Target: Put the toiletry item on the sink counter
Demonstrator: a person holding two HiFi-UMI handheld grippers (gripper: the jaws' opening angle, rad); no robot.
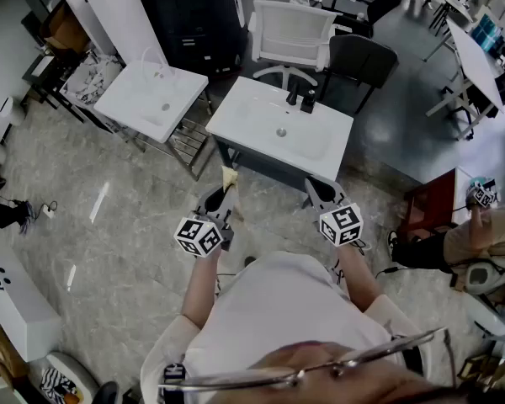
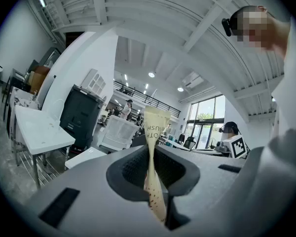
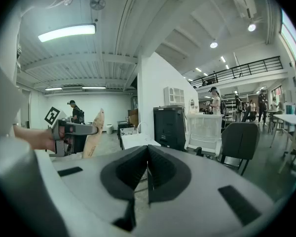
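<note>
— Where's the item?
— The toothbrush packet (image 2: 156, 122) is pinched edge-on between the jaws of my left gripper (image 2: 155, 181), and its top sticks up past them. It hangs in the air, short of the near edge of the sink counter (image 1: 244, 112). So the pickup is done. I'd say carrying it over and setting it down are still left.
— And the other claw?
— My right gripper (image 3: 147, 177) is pressed together on nothing.
— What does each view add?
— Only the head view shows the counter, its faucet (image 1: 301, 98) and the gap still to cross. The left gripper view shows the pinch and part of the print. The right gripper view shows the packet side-on.
</note>
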